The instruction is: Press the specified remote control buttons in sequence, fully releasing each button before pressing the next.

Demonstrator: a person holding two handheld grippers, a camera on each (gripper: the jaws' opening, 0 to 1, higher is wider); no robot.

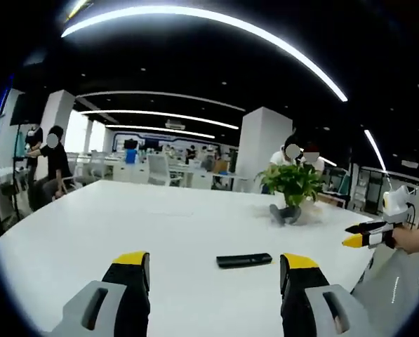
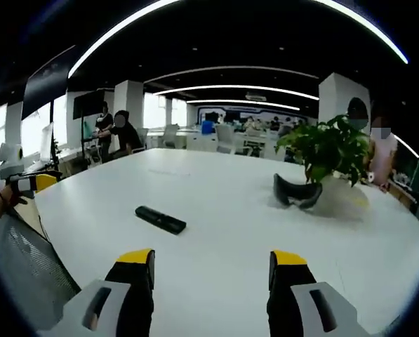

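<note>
The slim black rectangular remote control [image 1: 244,260] lies flat on the white round-edged table [image 1: 125,225], its long axis running across your left gripper view and slanting in your right gripper view [image 2: 161,220]. No lettering on it can be read. White tabletop surrounds it on all sides, and it sits well in from the table's edges. Beyond it a leafy green potted plant [image 2: 328,151] stands beside a dark curved object [image 2: 297,192]. Your left gripper [image 1: 214,270] is released, jaws wide apart, touching nothing. Your right gripper [image 2: 213,267] is likewise spread open and empty.
</note>
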